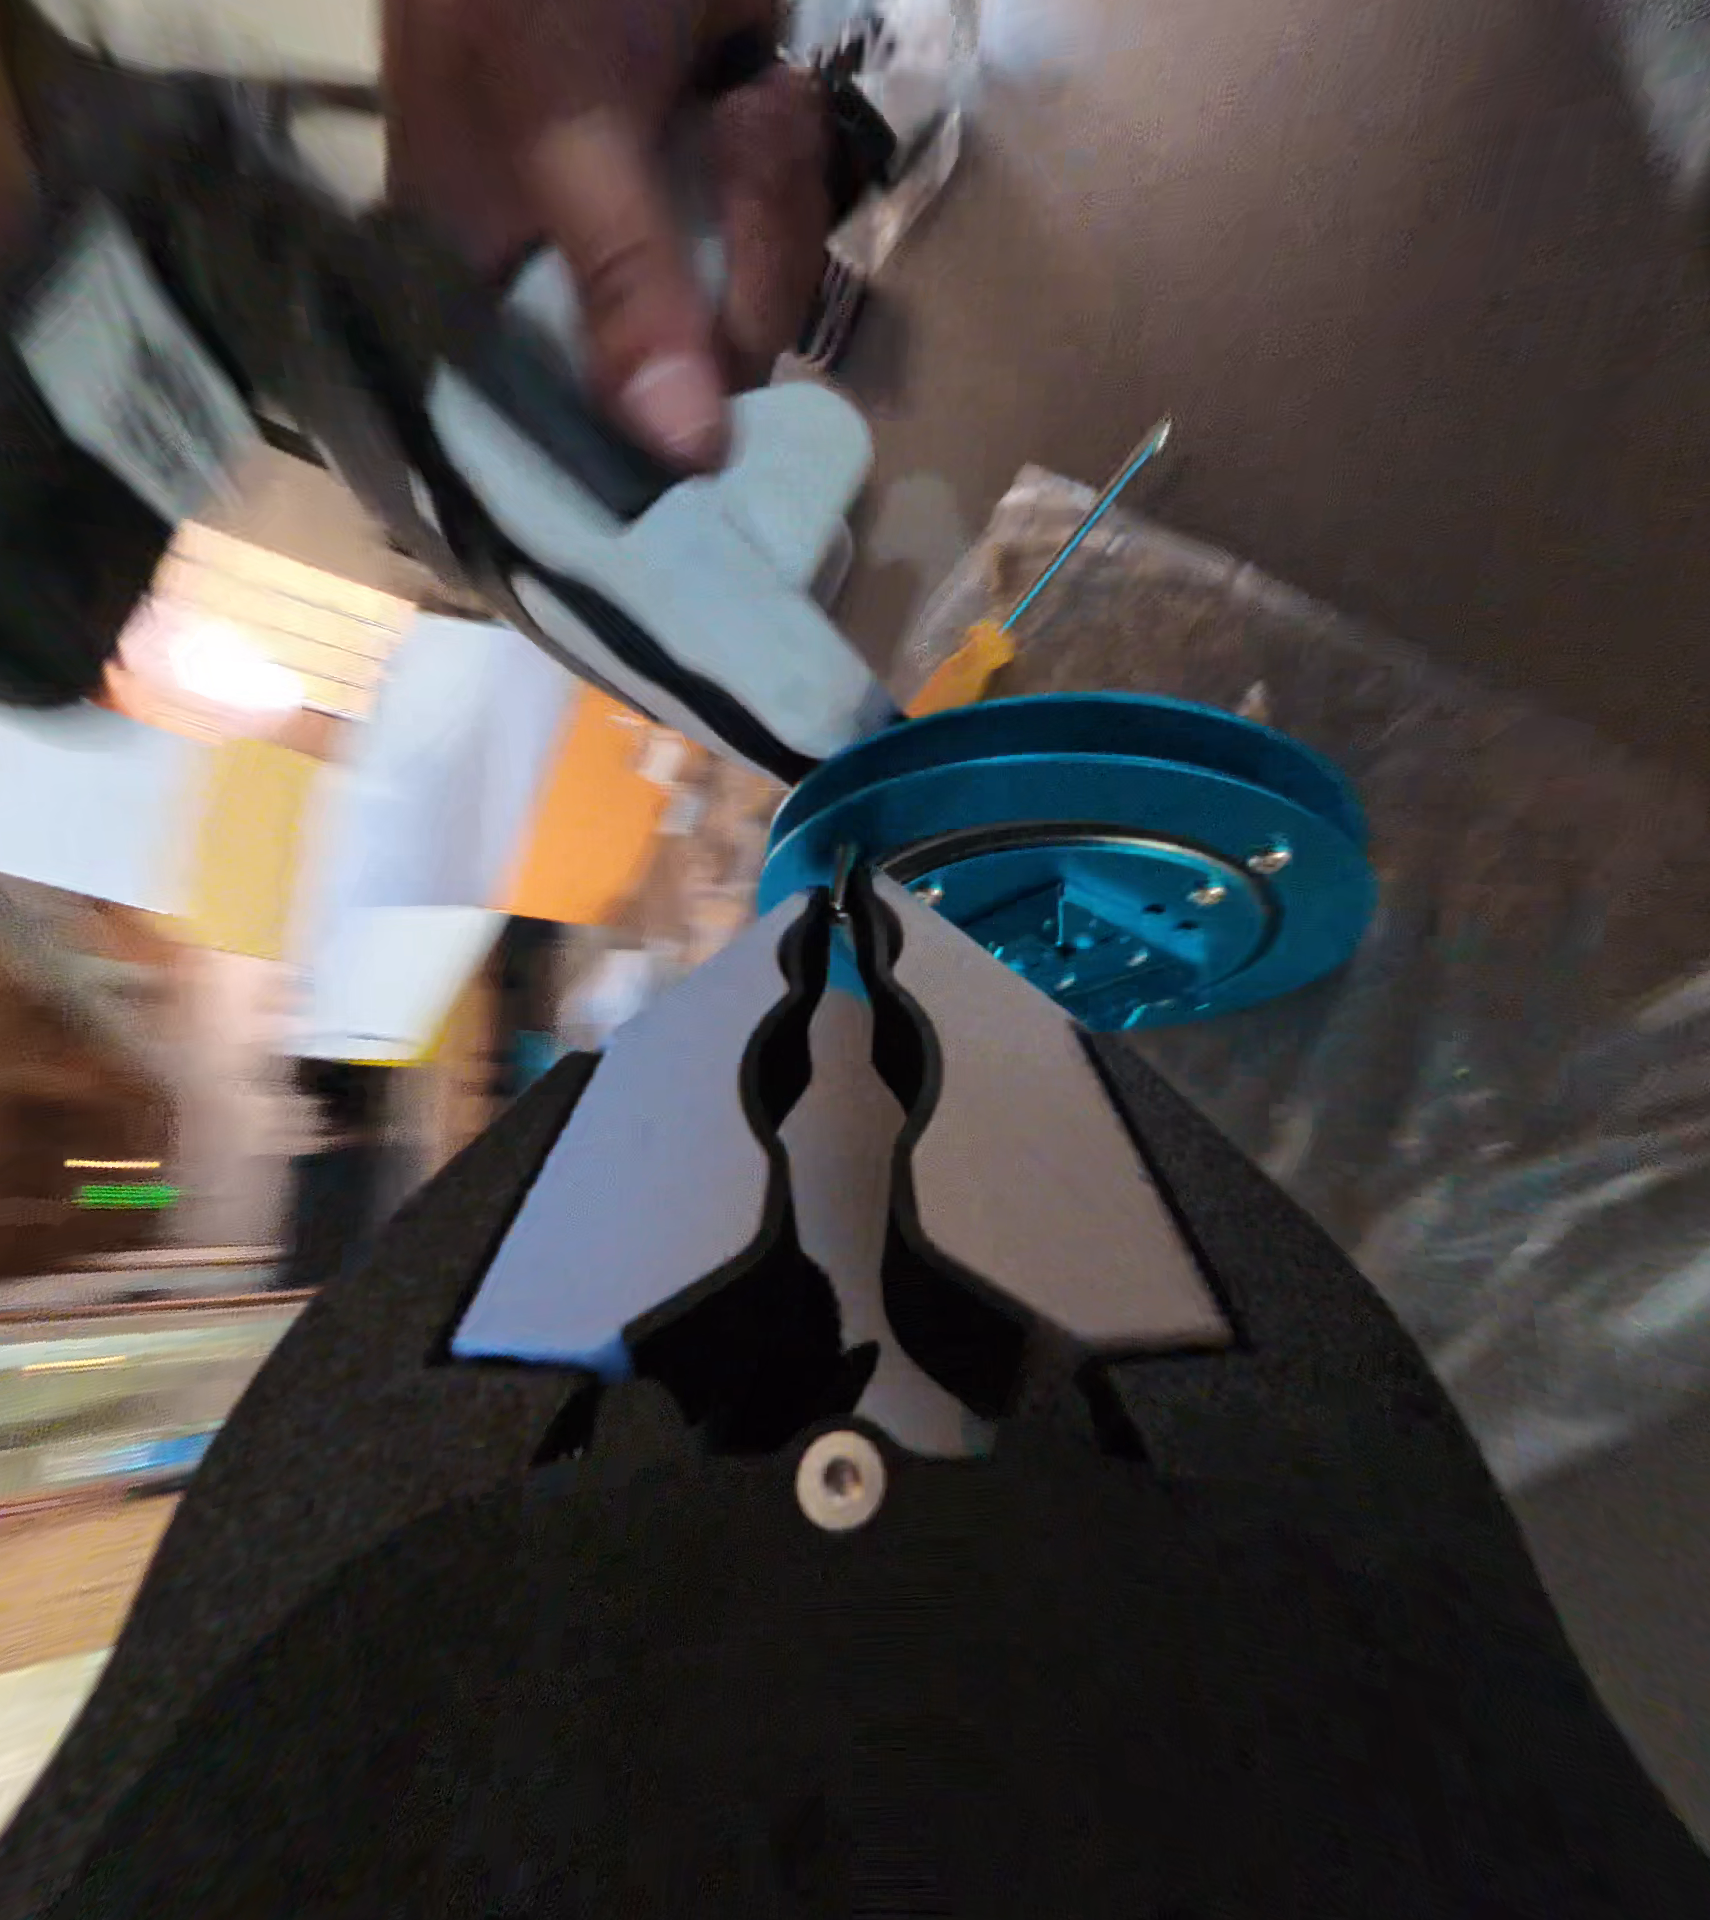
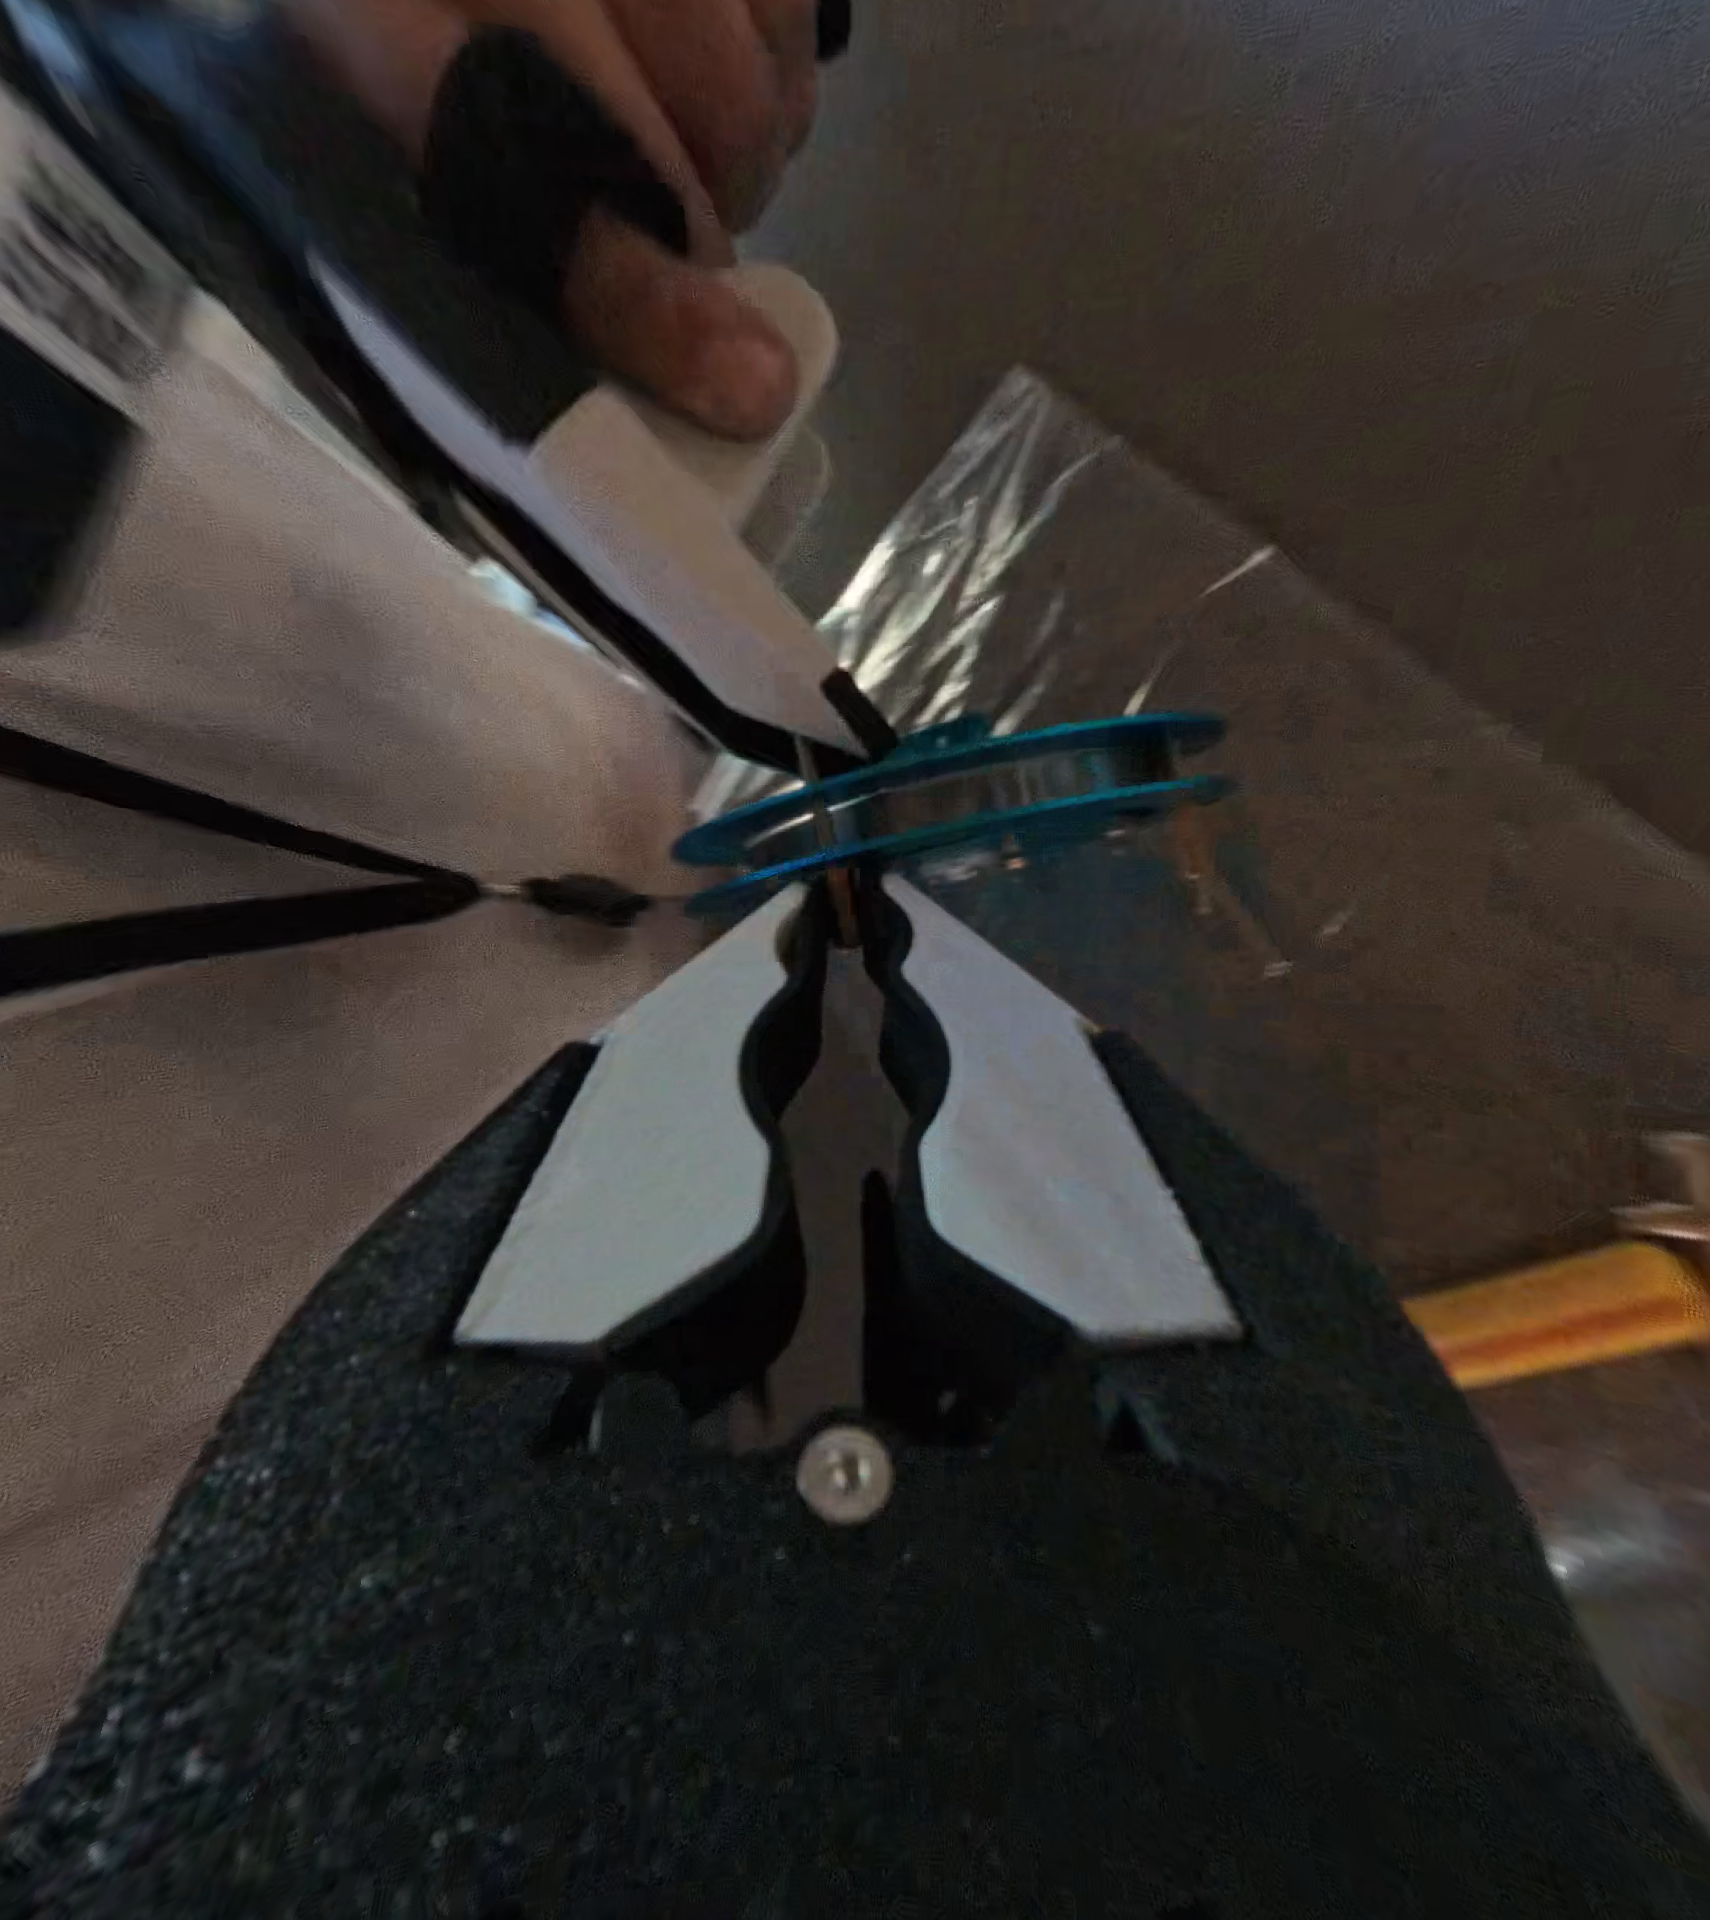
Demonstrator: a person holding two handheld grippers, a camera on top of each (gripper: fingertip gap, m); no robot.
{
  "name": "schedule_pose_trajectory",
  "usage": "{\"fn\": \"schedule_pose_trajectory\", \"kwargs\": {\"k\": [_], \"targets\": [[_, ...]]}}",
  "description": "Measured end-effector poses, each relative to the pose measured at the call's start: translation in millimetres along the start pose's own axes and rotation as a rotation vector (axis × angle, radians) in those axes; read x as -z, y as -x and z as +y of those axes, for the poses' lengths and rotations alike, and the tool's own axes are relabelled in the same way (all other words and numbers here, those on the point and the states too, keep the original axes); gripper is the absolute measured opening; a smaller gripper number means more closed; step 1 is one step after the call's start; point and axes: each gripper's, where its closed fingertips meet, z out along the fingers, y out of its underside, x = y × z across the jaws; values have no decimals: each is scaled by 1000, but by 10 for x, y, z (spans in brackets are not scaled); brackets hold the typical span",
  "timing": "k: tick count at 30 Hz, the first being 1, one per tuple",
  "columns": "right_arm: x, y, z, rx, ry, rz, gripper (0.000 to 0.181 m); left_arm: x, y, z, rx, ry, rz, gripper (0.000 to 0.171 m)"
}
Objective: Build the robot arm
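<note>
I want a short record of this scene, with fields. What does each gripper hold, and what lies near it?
left gripper: fingers almost closed, pinching a thin pin at the rim of the blue disc part
right gripper: fingers almost closed on the same part, also at its rim
blue disc part: two flat rings stacked with a gap, small screws on the face
underneath: clear plastic bag on a brown table
nearby: orange-handled screwdriver, lying beyond the part
image quality: background blurred
</note>
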Motion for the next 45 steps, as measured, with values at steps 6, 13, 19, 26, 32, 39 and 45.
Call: {"fn": "schedule_pose_trajectory", "kwargs": {"k": [6,13,19,26,32,39,45], "targets": [[-10,55,-29,-74,-41,-163,4,-30,49,83,48,25,-31,3],[24,-30,-51,483,-77,442,17,53,-64,47,844,-42,463,4],[2,-78,-102,707,-26,733,5,67,-77,-4,1195,-72,676,4],[12,-37,-61,179,-11,258,3,21,16,63,212,18,107,2],[-17,180,7,-289,-56,-335,4,0,52,69,-104,57,-118,2],[179,-10,-90,362,-138,352,16,25,-1,148,614,13,278,3],[277,72,-23,325,-485,422,24,129,-9,257,874,-125,411,3]]}}
